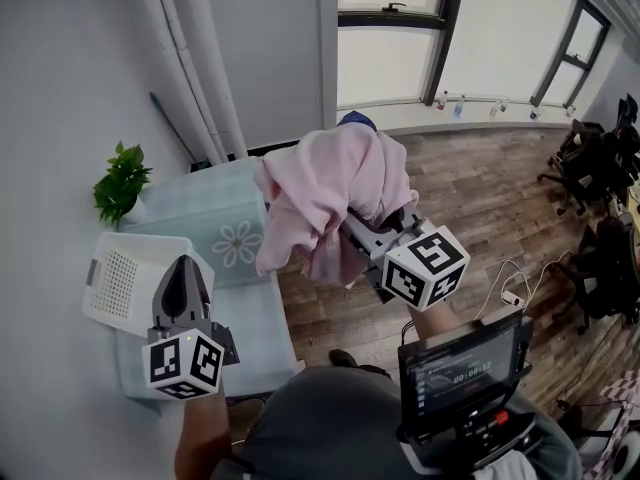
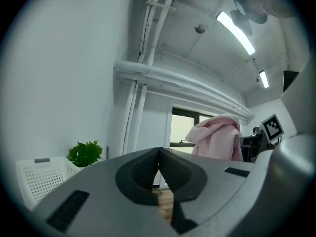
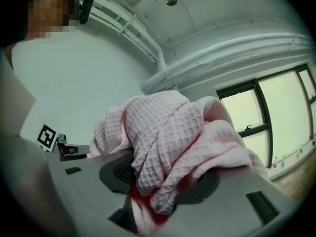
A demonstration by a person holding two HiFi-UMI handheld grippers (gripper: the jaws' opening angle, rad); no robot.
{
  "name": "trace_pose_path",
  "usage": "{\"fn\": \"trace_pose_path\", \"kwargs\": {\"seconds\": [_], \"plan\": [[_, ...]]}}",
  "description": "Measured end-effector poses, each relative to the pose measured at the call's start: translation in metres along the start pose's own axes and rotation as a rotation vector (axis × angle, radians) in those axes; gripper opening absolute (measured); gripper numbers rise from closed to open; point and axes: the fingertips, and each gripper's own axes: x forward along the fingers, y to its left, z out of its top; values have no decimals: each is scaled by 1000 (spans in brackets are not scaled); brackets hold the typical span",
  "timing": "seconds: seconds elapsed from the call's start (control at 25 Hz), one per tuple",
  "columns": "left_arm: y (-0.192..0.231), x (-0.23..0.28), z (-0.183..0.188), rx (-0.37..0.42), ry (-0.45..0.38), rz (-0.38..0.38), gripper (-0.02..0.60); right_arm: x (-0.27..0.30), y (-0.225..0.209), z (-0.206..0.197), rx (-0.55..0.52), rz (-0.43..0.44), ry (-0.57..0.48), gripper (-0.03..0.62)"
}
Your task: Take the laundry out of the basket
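Right gripper: your jaws are clamped on a pink waffle-weave towel, which bunches over both pads.
Towel: centre of the head view, held up well apart from the basket, draped over the gripper and hanging above the table edge and the wood floor.
Left gripper: your jaws are closed together with nothing between them, at the lower left of the head view, just beside the basket.
Basket: white, perforated, on the table at the left of the head view.
Plant: green, upper left, behind the basket.
Writing: white digits on the screen at lower right, too small to read; no brand or label legible elsewhere.
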Motion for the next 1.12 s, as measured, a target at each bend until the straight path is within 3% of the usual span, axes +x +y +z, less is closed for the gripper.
{"fn": "trace_pose_path", "kwargs": {"seconds": [0.2,1.12], "plan": [[11,0,-8,9,8,8,9,4,-3,-16,15,-34,12,213],[22,-9,-14,1,23,30,9,11,9,-25,8,-4,17,213]]}}
